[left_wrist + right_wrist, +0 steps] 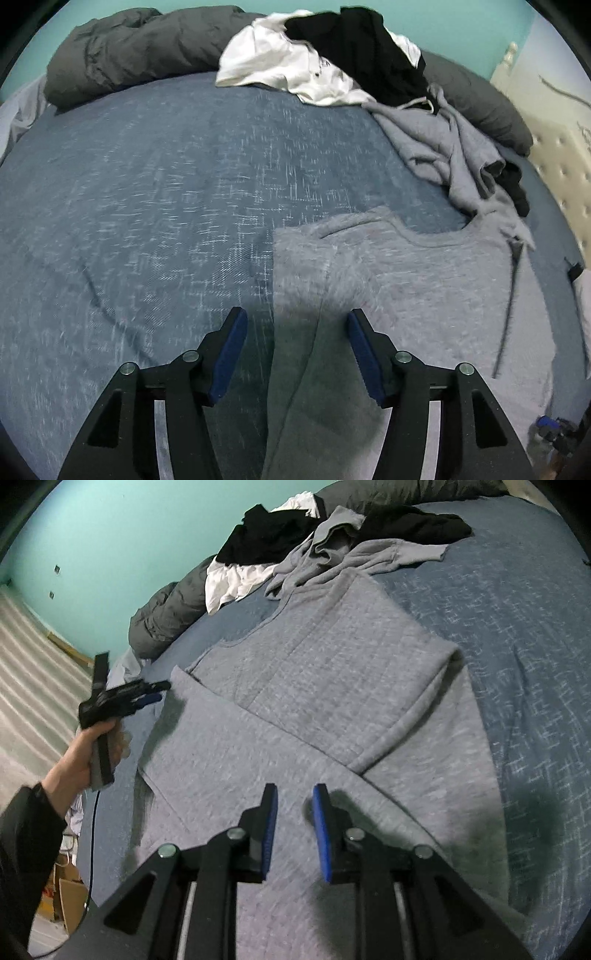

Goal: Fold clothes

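Observation:
A grey sweatshirt [332, 701] lies spread on the blue bed cover, one side folded over its middle. It also shows in the left wrist view [406, 288]. My left gripper [297, 321] is open and empty, just above the garment's left edge; in the right wrist view the left gripper [155, 694] hovers at the garment's far corner, held by a hand. My right gripper [295, 797] is open with a narrow gap, empty, just above the near part of the sweatshirt.
A pile of black [362, 44], white [280, 62] and grey clothes [443, 155] lies at the far side of the bed. A dark grey duvet [129, 48] is bunched along the teal wall. A padded headboard [561, 177] stands at right.

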